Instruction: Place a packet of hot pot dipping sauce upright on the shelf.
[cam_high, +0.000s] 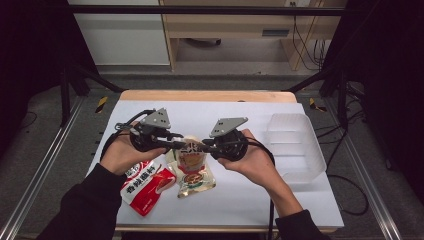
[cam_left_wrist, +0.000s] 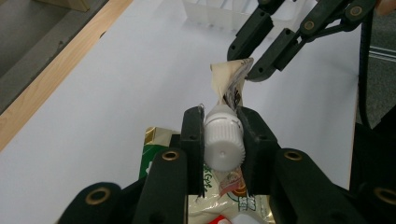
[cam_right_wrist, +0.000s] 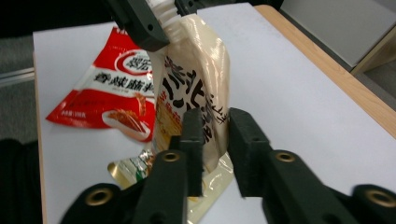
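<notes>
A cream pouch with a white ribbed cap hangs above the white table between both grippers. My left gripper is shut on the cap, one jaw on each side of it. My right gripper stands slightly open around the pouch's lower edge; the pads do not press on it. From the left gripper view the right gripper's jaws stand apart at the pouch's far corner. A second gold-and-green pouch lies flat under the hanging one.
A red snack pouch lies at the left by the person's left wrist. A clear plastic bin stands at the right side of the table. The wooden table edge runs along the far side.
</notes>
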